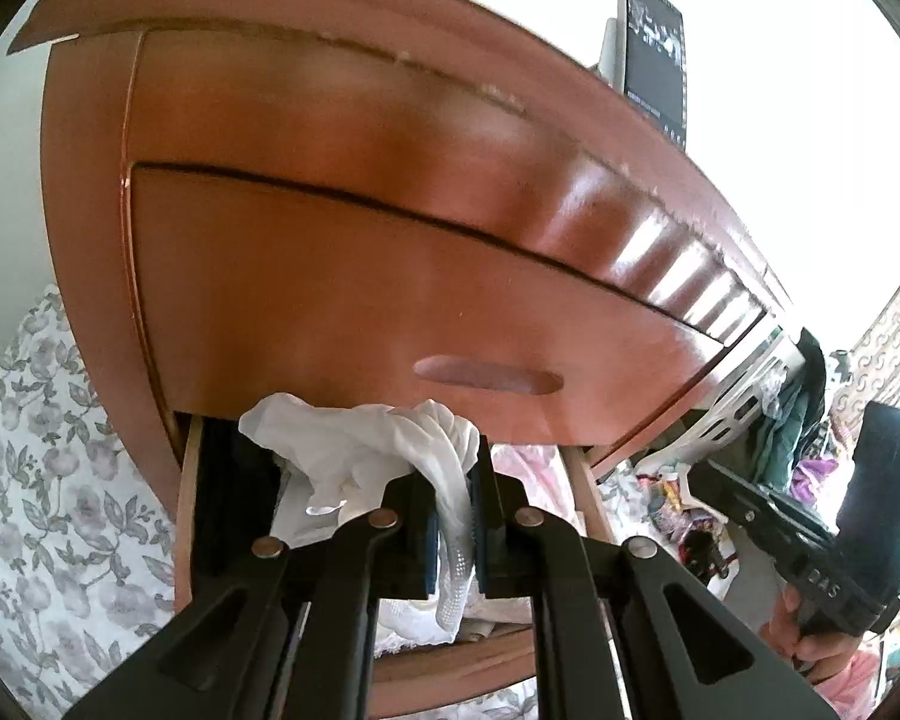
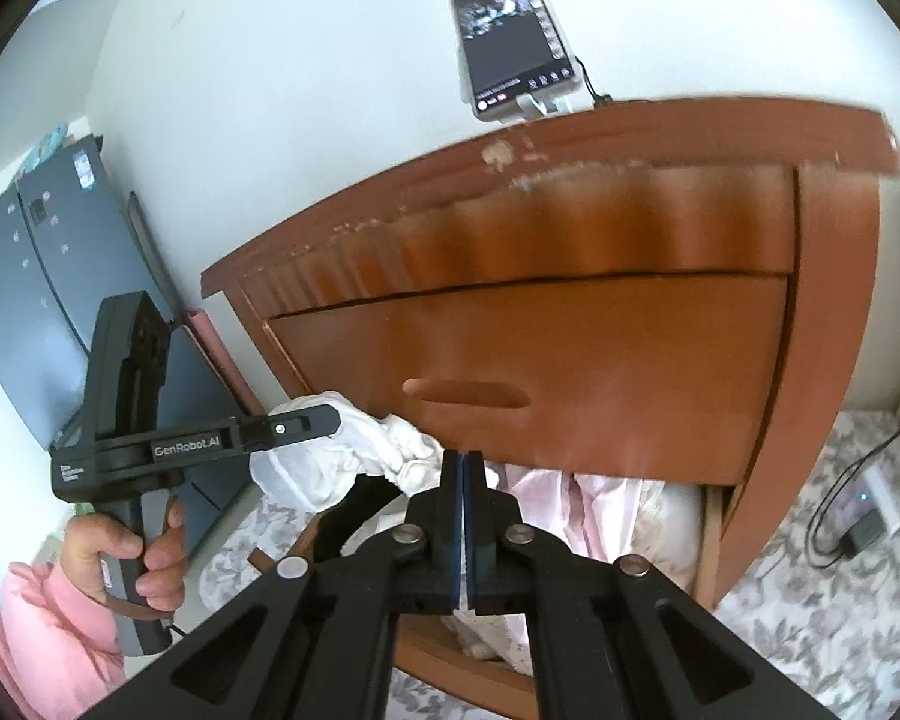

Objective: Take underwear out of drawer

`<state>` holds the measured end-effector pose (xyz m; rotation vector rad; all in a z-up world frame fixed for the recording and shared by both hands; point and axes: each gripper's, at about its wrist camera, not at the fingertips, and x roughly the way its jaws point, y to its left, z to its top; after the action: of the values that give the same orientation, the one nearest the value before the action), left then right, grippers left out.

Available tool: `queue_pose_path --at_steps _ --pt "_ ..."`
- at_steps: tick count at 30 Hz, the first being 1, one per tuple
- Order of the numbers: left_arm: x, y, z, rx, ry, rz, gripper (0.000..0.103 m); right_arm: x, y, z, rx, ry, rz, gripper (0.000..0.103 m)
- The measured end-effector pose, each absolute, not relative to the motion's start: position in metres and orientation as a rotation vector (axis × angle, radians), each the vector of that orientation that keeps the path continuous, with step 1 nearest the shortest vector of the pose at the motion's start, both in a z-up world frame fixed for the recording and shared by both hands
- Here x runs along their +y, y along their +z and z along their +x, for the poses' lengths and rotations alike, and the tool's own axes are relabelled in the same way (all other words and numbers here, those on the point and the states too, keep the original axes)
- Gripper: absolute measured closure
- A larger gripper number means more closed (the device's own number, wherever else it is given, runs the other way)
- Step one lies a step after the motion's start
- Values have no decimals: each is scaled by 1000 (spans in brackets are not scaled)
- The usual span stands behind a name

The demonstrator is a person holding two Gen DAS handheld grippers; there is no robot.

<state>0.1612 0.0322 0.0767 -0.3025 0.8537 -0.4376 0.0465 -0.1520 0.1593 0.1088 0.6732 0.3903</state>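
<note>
A white pair of underwear (image 1: 354,450) hangs bunched above the open bottom drawer (image 1: 450,672) of a brown wooden nightstand (image 1: 330,240). My left gripper (image 1: 453,480) is shut on it, with a strip of the fabric trailing down between the blue pads. From the right wrist view the left gripper (image 2: 324,417) holds the underwear (image 2: 330,468) up at the drawer's left end. My right gripper (image 2: 463,462) is shut just right of the cloth, with only a thin pale line between its pads. Pink cloth (image 2: 600,510) lies in the drawer (image 2: 450,666).
A phone (image 2: 510,42) stands on a holder on the nightstand top. A white basket of clothes (image 1: 744,414) sits to the right. A charger and cable (image 2: 858,534) lie on floral fabric (image 1: 42,480). A hand (image 2: 150,558) in a pink sleeve grips the left handle.
</note>
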Motion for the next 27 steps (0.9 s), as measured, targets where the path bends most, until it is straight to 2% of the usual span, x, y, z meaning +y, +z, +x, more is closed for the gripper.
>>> queue_pose_path --at_steps 2,8,10,12,27 --pt "31 73 160 872 -436 -300 94 -151 154 49 686 347 82 98" --pt "24 56 158 906 -408 -268 94 -152 124 65 782 299 56 98" --pt "21 49 158 916 -395 -254 94 -149 111 71 818 291 37 76" --pt "18 43 157 922 -393 -236 94 -144 100 76 842 296 27 66" --pt "4 13 160 948 -390 -189 94 -126 36 93 960 217 -86 66"
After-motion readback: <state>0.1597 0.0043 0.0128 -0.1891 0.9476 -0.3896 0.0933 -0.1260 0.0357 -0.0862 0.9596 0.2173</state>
